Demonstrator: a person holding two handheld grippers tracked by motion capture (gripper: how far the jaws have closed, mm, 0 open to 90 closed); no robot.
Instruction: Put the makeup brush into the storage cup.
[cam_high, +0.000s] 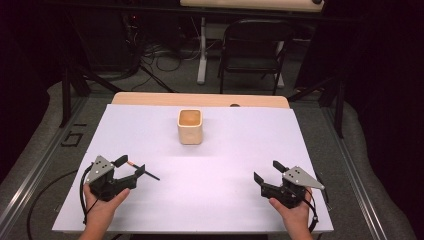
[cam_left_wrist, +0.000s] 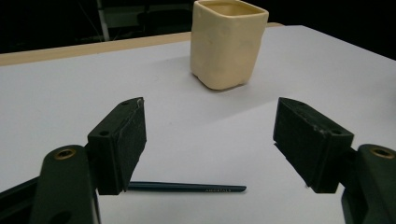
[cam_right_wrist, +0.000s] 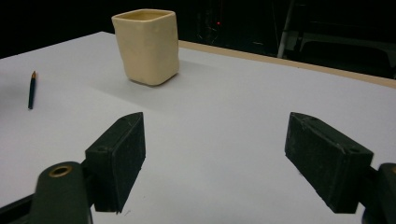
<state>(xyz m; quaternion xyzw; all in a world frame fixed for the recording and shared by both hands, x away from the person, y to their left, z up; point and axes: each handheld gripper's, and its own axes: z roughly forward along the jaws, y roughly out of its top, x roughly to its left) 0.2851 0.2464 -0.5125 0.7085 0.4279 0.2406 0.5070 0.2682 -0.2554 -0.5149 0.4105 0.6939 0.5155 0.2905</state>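
Observation:
A cream square cup stands upright near the middle back of the white sheet; it also rises ahead in the left gripper view and the right gripper view. A dark pencil lies flat on the sheet at the front left, its body running across between and under my left gripper's jaws. My left gripper hovers over it, open, pads apart from it. My right gripper is open at the front right, with nothing between its jaws; the pencil lies far off to its left.
The white sheet covers a wooden table whose bare edge shows at the back. A black folding chair and cables stand on the floor beyond. Metal rails run along both sides of the table.

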